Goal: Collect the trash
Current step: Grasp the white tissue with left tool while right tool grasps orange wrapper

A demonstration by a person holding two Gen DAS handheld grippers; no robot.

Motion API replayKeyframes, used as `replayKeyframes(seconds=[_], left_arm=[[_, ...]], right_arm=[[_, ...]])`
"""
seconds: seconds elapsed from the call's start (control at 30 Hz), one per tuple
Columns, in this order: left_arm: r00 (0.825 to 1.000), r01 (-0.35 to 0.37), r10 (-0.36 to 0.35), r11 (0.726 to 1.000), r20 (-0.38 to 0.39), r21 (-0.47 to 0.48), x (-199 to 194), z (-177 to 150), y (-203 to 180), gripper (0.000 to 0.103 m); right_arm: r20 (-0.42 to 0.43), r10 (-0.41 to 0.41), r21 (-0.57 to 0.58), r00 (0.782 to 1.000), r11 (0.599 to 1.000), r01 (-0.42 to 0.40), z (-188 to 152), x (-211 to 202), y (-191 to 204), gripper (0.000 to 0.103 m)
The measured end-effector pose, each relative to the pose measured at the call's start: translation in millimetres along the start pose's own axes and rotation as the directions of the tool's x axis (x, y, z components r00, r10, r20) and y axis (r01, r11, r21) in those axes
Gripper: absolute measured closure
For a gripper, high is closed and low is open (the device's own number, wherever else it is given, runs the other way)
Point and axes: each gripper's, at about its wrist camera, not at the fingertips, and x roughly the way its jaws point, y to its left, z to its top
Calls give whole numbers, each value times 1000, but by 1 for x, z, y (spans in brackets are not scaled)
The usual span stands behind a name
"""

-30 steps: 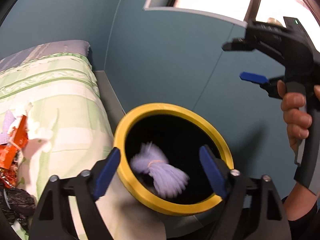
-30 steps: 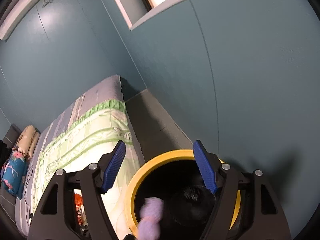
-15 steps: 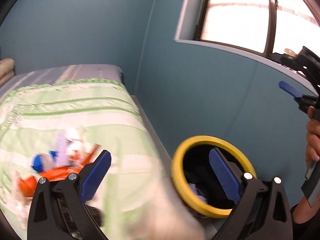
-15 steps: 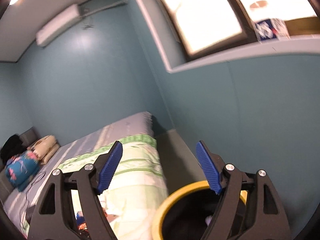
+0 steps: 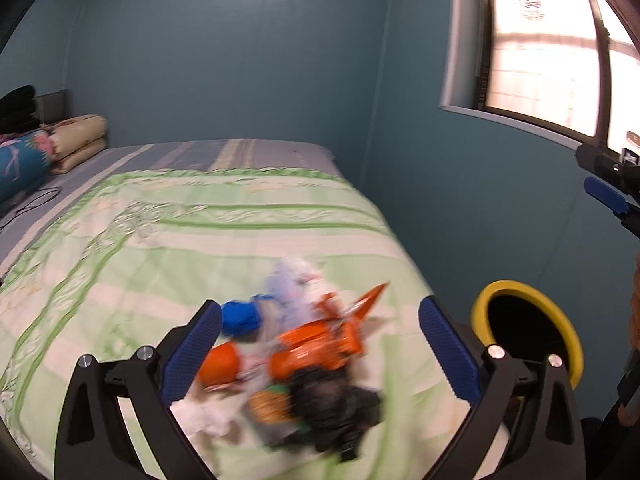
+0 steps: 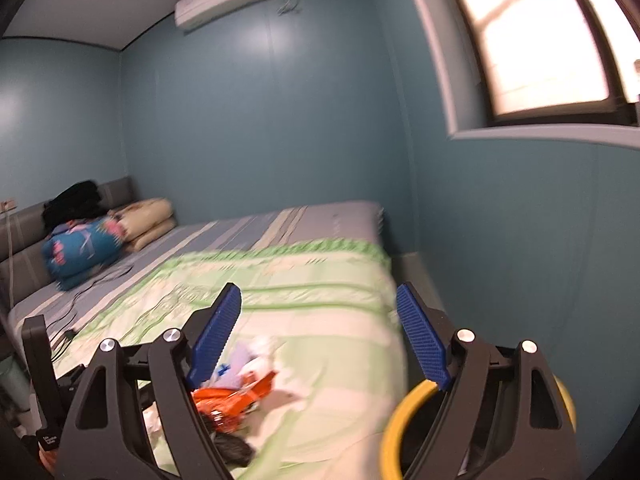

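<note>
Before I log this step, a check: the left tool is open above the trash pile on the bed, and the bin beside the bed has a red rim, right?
Not quite. The bin has a yellow rim, not red; the left wrist view shows it beside the bed. The rest holds: the left tool is open above the trash pile.

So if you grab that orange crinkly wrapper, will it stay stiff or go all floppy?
Probably floppy: the orange crinkly plastic wrapper already looks creased and bent in the pile. It likely weighs little, being thin film. Its shiny surface might slip, though blur hides detail.
</note>
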Motion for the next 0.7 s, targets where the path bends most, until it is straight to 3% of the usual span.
replayKeyframes(seconds=[0.37,0.5,0.7], left_arm=[[994,-99,96,993,-50,-64,-17,-41,71,8],[992,-109,103,990,-74,-84,-15,-57,89,8],[990,-121,114,990,-87,-77,-7,-77,97,8]], right_arm=[[-182,77,-53,980,995,-88,-38,74,55,27],[-255,132,-43,958,988,-147,-58,101,68,26],[-358,135,18,924,990,-137,-82,147,69,22]])
